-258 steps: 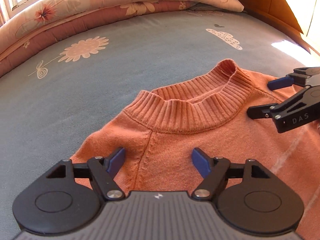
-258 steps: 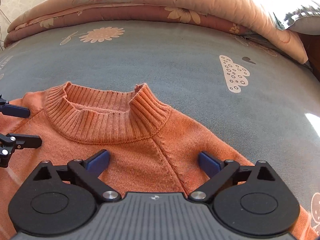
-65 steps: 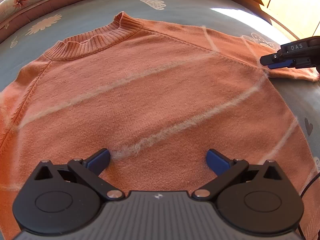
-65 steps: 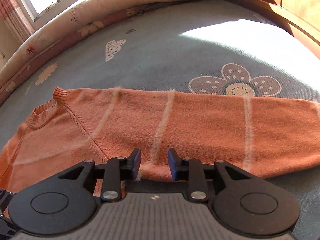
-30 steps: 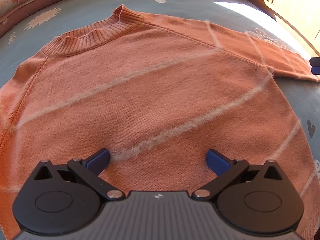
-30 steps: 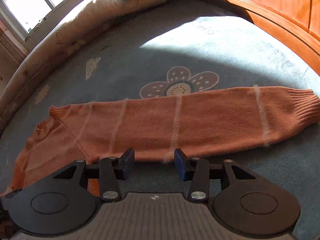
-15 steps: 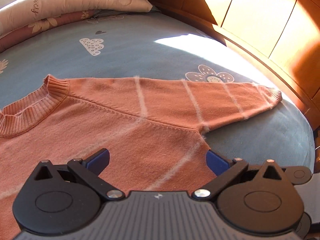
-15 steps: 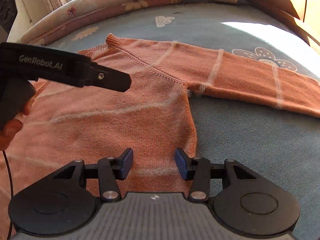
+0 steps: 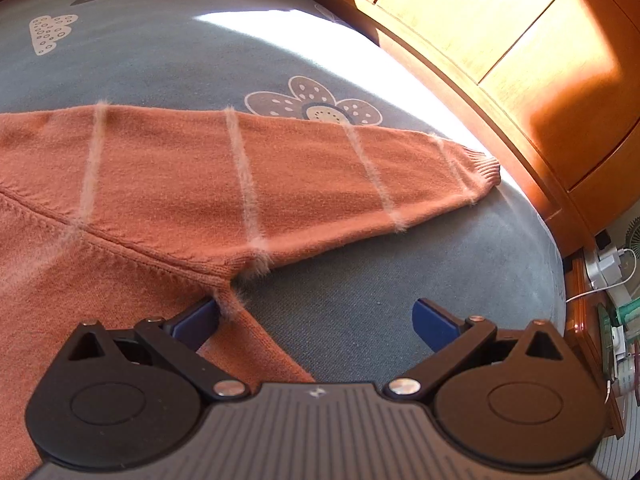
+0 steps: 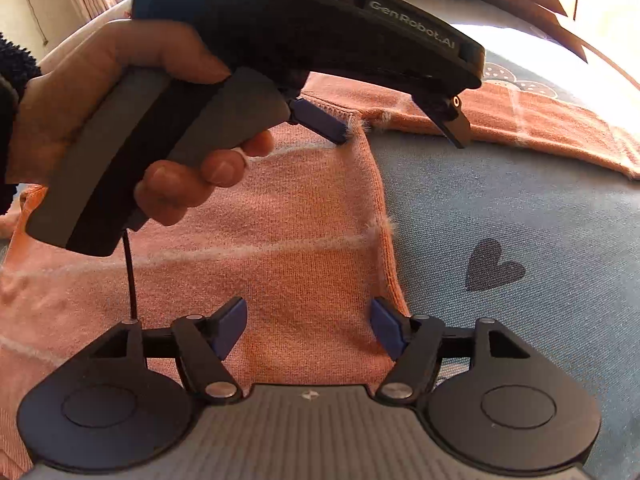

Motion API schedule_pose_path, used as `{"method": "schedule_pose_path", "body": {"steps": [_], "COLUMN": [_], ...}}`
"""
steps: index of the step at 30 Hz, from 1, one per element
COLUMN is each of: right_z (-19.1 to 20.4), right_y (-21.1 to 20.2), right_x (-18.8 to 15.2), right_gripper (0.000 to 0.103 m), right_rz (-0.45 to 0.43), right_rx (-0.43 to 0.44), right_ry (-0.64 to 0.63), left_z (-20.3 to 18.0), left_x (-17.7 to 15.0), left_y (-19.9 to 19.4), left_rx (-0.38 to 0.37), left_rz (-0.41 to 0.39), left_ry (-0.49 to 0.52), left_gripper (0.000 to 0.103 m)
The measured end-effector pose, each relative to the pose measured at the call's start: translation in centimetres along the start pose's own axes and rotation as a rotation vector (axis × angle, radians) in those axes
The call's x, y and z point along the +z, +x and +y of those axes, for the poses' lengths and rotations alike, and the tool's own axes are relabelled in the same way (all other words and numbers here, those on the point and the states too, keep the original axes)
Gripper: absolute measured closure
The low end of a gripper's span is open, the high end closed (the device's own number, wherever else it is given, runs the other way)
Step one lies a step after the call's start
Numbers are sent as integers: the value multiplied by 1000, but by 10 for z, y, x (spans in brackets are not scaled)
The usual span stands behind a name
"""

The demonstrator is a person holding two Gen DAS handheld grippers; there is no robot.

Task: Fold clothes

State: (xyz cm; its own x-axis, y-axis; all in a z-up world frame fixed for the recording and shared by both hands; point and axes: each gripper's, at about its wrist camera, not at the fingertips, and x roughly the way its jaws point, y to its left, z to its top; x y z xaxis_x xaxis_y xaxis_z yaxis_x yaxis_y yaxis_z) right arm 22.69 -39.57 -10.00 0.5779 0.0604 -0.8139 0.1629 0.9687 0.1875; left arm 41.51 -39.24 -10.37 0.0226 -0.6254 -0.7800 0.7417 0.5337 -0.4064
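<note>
Big blue-grey bedsheet (image 9: 360, 312) covers the whole bed, a short nubby weave with printed bits on it: a flower (image 9: 312, 102) just above the sleeve, a white cloud (image 9: 50, 32) further up, a dark heart (image 10: 492, 266) off to the side of the sweater's hem edge. A glossy wooden panel (image 9: 520, 40) curves along the far side of the bed from the sweater, lit up by sun.

The sweater (image 10: 280, 248) is the main thing: orange knit, lying flat on the sheet, with thin fuzzy pale stripes running across it. One sleeve (image 9: 320, 176) sticks straight out from the body, tapering to a ribbed cuff (image 9: 482, 162) close to the bed's edge. A raised seam runs down to the armpit.

Left tongs (image 9: 316, 316) are spread wide right at that armpit, one blue fingertip (image 9: 196, 316) touching the knit by the side seam, the other over bare sheet. Nothing gripped. In the right camera a hand (image 10: 132, 120) wraps the grey handle of those tongs.

Right tongs (image 10: 308, 326) are released too, hovering low over the sweater's side edge further down from the armpit, both blue tips over or at the orange fabric, no fabric pinched.
</note>
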Motion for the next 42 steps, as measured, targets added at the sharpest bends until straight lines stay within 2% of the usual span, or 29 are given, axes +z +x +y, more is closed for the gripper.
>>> {"method": "schedule_pose_path", "body": {"steps": [3,8,10,13,17,23,29,31,34,40,42], "right_z": [6,3,0,4,8,-7,-64,-102,-164,-279,-305], "right_y": [-3,-8,-10,-14,-17,-34,-60,-59,-51,-30,-11], "right_x": [-6,-4,-3,-7,-14,-25,-3,20,56,124,128], "right_gripper": [23,23,23,23,23,23,24,24,24,23,24], "right_rz": [8,26,25,15,16,45,-37,-87,-157,-296,-255], "right_rx": [-1,0,2,-2,13,6,-77,-134,-186,-250,-249], "right_ry": [-11,8,25,6,-23,22,110,138,192,296,330], "left_z": [-5,-1,2,3,-1,8,15,16,11,8,8], "left_x": [8,2,-1,4,11,-10,-39,-51,-65,-77,-77], "left_y": [2,-22,-27,-16,3,-37,-70,-74,-75,-73,-71], "left_rx": [27,-21,4,-25,-9,17,67,102,199,242,249], "left_rz": [32,62,49,53,65,66,89,106,118,131,136], "left_ry": [8,-1,12,24,23,-16,-72,-80,-56,-81,-74], "left_gripper": [1,1,1,1,1,1,1,1,1,1,1]}}
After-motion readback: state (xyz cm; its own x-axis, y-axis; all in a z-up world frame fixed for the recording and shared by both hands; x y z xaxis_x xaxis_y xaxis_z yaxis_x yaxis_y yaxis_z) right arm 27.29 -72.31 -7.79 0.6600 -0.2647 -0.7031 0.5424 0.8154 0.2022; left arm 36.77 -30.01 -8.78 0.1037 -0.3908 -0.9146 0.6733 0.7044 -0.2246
